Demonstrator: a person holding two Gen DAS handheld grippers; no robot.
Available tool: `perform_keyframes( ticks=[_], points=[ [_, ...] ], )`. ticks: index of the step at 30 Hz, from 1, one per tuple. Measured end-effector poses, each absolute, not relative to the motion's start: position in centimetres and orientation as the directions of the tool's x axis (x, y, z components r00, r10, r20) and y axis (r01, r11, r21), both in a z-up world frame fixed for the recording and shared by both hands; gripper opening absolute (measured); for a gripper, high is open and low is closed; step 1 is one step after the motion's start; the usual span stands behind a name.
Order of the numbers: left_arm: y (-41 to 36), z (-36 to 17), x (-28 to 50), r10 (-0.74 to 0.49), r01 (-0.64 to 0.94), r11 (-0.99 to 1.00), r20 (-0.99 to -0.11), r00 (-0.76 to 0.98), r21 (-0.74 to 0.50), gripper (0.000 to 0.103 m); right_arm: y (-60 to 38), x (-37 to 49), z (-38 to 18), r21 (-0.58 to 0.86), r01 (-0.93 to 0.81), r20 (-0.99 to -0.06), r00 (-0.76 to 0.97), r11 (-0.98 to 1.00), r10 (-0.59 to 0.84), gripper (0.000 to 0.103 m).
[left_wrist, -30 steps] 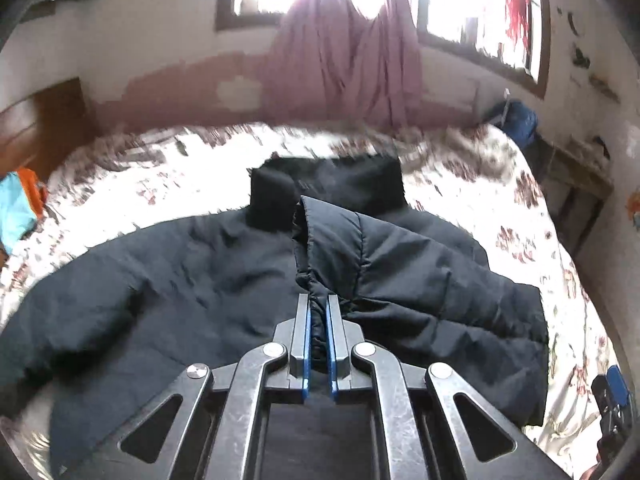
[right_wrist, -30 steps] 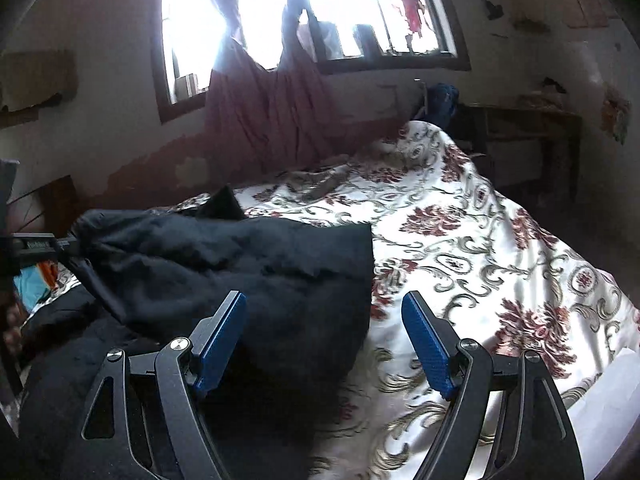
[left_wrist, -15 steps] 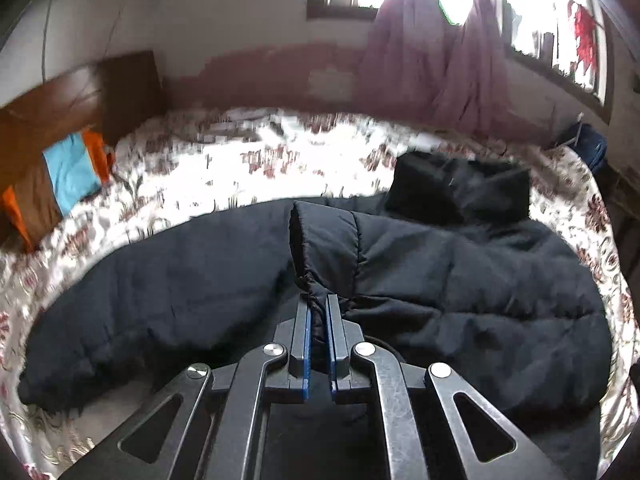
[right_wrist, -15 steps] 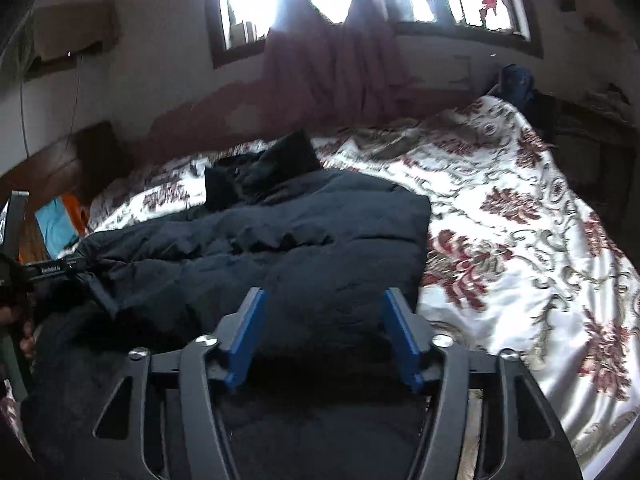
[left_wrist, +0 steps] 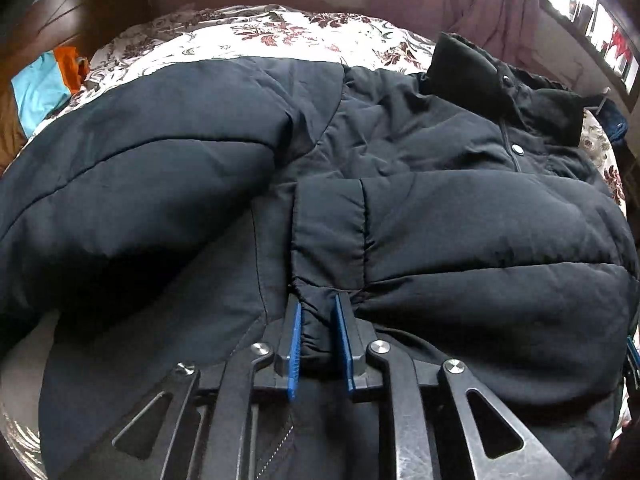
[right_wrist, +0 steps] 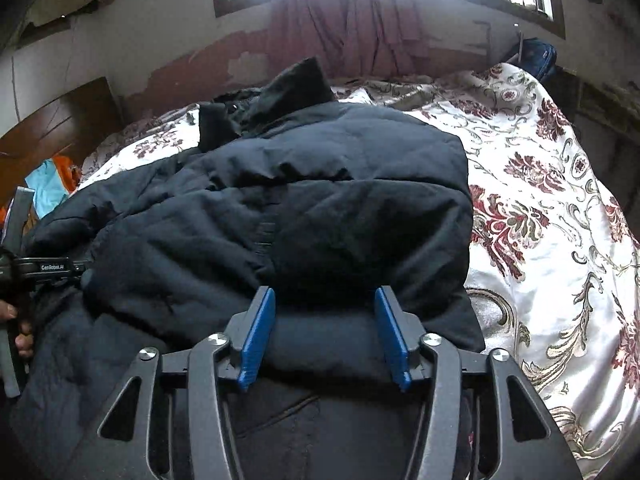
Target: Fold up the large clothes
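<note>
A black padded jacket (left_wrist: 440, 240) lies spread on the flowered bed cover (left_wrist: 280, 36), collar (left_wrist: 500, 92) at the far side. One sleeve is folded across the chest. Its cuff (left_wrist: 320, 220) ends bunched between the blue pads of my left gripper (left_wrist: 318, 312), whose jaws are opening while the cloth still fills the gap. The other sleeve (left_wrist: 140, 168) stretches out to the left. In the right wrist view my right gripper (right_wrist: 325, 312) bears on the jacket's (right_wrist: 340, 200) near right part. Its jaws are easing apart with a thick fold wedged between the pads.
The bed cover (right_wrist: 540, 240) lies bare right of the jacket. A wooden headboard (left_wrist: 80, 4) and a blue and orange cloth (left_wrist: 44, 84) are at the left. A purple curtain (right_wrist: 348, 20) hangs under the window. A person's hand (right_wrist: 18, 332) shows at the left edge.
My left gripper came down and laid the sleeve across the jacket's chest, and its jaws have parted a little. My right gripper dropped onto the jacket and narrowed around a fold.
</note>
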State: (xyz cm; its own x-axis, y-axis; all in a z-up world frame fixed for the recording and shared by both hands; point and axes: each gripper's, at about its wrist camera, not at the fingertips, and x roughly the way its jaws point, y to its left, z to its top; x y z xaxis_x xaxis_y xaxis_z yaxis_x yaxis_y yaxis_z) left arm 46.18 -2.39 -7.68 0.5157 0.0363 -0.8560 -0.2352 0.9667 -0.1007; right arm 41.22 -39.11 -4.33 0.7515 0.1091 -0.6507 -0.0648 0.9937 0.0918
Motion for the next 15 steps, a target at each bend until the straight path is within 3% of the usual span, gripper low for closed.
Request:
perform_keyframes(
  ticks=[4,7,9,11,12,15],
  points=[
    [-1.2,-7.2,45.7,-0.015,-0.253,0.951,-0.845,0.534,-0.177,0.028,-39.2,40.0,-3.3,0.069,-0.056,-0.624,0.776,0.996,0.087,0.059],
    [1.1,-6.3,43.4,-0.129,-0.313,0.876,-0.803,0.582,-0.367,0.039,-39.4,38.5,-2.1,0.034,-0.057,-0.597,0.799,0.998,0.066,0.063],
    [2.4,-5.5,41.8,-0.174,-0.335,0.820,-0.760,0.626,-0.464,0.066,-39.6,37.2,-1.1,0.008,-0.060,-0.574,0.817,0.998,0.054,0.077],
    [3.4,-4.3,39.8,-0.168,-0.344,0.788,-0.715,0.678,-0.511,0.087,-39.6,35.6,0.1,-0.012,-0.063,-0.544,0.838,0.998,0.046,0.080],
    [3.9,-3.7,38.8,-0.160,-0.346,0.777,-0.697,0.699,-0.526,0.095,-39.6,34.8,0.7,-0.014,-0.062,-0.530,0.847,0.998,0.045,0.081],
    [5.5,-2.6,36.7,-0.173,-0.352,0.749,-0.679,0.714,-0.561,0.099,-39.8,32.2,2.2,0.021,-0.042,-0.504,0.862,0.999,0.047,0.086]
  ],
)
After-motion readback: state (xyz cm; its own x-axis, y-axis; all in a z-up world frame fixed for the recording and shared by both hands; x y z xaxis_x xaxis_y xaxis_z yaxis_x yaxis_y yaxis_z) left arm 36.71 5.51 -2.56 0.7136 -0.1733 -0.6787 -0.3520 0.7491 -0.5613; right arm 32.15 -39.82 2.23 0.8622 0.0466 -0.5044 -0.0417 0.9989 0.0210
